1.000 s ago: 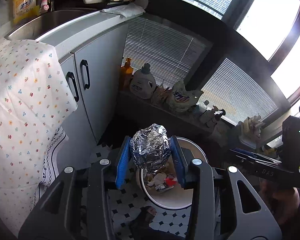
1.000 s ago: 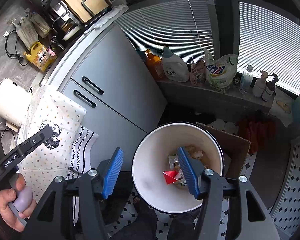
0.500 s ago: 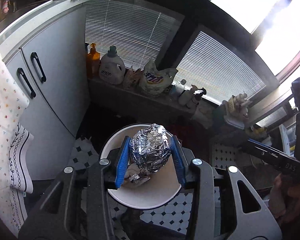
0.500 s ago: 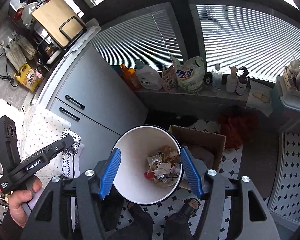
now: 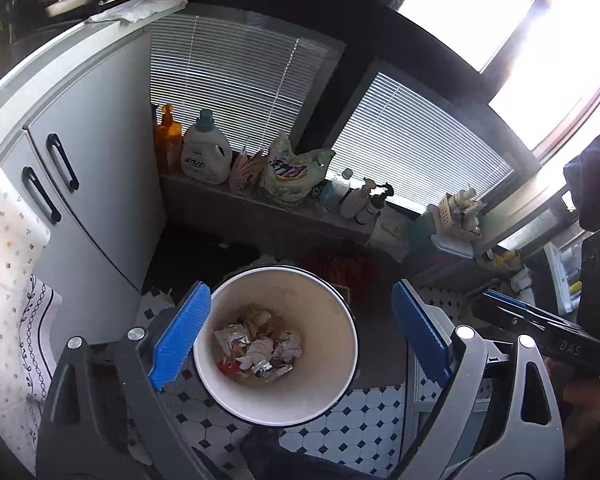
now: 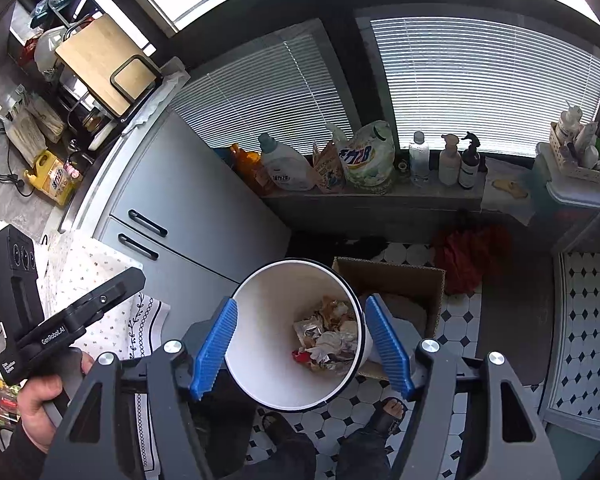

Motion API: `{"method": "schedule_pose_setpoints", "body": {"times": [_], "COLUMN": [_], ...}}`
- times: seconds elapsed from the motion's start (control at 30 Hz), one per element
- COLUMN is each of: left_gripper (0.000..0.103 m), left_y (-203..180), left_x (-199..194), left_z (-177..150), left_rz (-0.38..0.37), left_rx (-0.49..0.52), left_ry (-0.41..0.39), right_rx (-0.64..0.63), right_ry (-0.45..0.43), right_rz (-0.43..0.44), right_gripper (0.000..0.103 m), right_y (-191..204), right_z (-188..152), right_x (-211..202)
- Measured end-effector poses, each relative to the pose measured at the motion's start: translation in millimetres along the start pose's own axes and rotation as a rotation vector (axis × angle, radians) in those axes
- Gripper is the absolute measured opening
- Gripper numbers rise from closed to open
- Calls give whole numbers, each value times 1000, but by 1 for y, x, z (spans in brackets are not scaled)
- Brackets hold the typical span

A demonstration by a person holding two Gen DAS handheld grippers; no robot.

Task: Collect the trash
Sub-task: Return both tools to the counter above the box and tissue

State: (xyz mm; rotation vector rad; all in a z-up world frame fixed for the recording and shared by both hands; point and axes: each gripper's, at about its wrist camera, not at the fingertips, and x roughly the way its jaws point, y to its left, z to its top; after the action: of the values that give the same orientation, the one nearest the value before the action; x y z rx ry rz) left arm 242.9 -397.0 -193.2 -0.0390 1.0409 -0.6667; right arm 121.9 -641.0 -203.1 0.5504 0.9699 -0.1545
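My left gripper (image 5: 300,338) hangs over a white trash bin (image 5: 340,392). Its jaws are opening wide and nothing is between the blue pads (image 5: 180,340). Crumpled wrappers, paper and silver foil scraps (image 5: 260,346) lie at the bottom of the bin. In the right wrist view my right gripper (image 6: 302,347) is also above the bin (image 6: 260,336), its jaws opening and bare, with the trash (image 6: 328,336) seen between them far below. A hand holds the left gripper's black body (image 6: 60,320) at the left of that view.
The bin stands on a black-and-white tiled floor (image 6: 452,332) beside a grey cabinet (image 6: 188,208). A cardboard box (image 6: 400,280) sits behind it. Detergent bottles (image 6: 284,168) line a low ledge. A red cloth (image 6: 468,256) and the person's sandalled foot (image 6: 388,408) are close.
The left jaws, shut on a foil ball before, have sprung wide and the ball is gone from between them. The right jaws have widened a little. Both views have shifted over the bin.
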Motion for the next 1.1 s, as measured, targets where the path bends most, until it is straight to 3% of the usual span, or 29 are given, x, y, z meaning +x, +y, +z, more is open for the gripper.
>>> {"method": "schedule_pose_setpoints", "body": {"times": [0.1, 0.57, 1.1], "left_gripper": [97, 97, 97], "left_y": [28, 182, 335], "left_x": [-28, -181, -295], "left_z": [2, -13, -68], "left_rz": [44, 249, 393], "left_rx": [-32, -240, -452], "left_ry": [-42, -241, -372], "right_rx": [-31, -243, -470], "right_ry": [-4, -13, 28], "right_rz": [31, 189, 282], "right_gripper": [76, 89, 91], "right_y": [31, 227, 407], "right_z": [2, 3, -35], "right_x": [6, 30, 62]}}
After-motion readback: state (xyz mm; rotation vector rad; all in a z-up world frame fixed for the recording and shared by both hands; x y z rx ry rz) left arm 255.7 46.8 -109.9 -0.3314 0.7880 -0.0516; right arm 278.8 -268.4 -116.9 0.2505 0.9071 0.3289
